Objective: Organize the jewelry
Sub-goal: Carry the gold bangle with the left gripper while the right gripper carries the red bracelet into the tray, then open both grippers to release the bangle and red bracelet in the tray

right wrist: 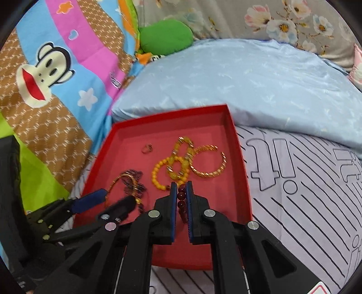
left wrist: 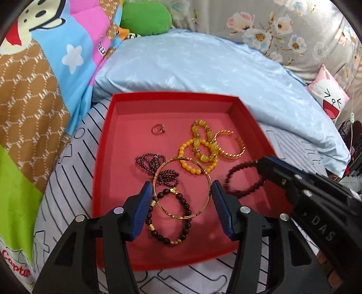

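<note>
A red tray (left wrist: 106,144) lies on the bed and holds jewelry. My left gripper (left wrist: 182,188) is open, its blue pads on either side of a thin gold bangle (left wrist: 204,199) that lies on the tray. A dark bead bracelet (left wrist: 163,237) lies under the bangle. My right gripper (right wrist: 181,188) is shut on a dark red bead bracelet (right wrist: 181,199), which hangs over the tray in the left wrist view (left wrist: 228,178). Yellow bead bracelets (left wrist: 192,165), a gold chain bracelet (left wrist: 235,155), purple beads (left wrist: 147,159) and a small ring (left wrist: 157,129) lie further back.
The tray rests on a lilac striped bedsheet (right wrist: 305,192). A light blue pillow (left wrist: 192,65) lies behind it, a colourful cartoon blanket (left wrist: 34,90) to the left, a green plush (left wrist: 144,18) and floral fabric (left wrist: 271,22) at the back.
</note>
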A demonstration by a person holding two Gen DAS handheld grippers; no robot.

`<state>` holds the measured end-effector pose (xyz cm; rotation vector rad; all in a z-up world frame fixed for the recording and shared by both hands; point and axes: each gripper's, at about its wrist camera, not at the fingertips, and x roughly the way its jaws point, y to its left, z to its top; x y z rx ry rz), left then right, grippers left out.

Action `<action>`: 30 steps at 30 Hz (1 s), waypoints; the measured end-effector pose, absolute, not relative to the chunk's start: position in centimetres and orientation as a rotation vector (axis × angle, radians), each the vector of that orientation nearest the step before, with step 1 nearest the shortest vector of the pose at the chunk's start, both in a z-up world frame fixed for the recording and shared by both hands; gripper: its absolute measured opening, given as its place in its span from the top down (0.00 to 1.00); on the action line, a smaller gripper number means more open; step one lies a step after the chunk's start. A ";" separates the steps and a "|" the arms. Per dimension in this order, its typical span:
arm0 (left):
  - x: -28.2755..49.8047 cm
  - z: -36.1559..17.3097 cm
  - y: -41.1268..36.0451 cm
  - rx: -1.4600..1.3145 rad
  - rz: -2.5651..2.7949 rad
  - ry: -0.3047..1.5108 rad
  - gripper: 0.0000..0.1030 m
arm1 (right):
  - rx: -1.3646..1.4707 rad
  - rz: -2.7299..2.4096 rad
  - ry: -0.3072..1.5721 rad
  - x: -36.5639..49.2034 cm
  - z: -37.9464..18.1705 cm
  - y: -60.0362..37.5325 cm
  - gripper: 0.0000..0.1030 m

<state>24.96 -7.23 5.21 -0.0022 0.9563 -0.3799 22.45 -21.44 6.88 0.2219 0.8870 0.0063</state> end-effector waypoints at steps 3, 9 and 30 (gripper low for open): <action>25.4 4.3 -7.4 0.005 -0.373 0.966 0.50 | 0.209 -0.019 0.908 22.5 5.6 -22.0 0.92; 25.9 3.0 -7.5 0.009 -0.354 0.988 0.50 | 0.203 -0.049 0.912 22.3 4.7 -22.7 0.89; 23.2 5.5 -6.6 -0.015 -0.329 0.955 0.42 | 0.178 -0.046 0.824 17.4 8.3 -20.8 0.65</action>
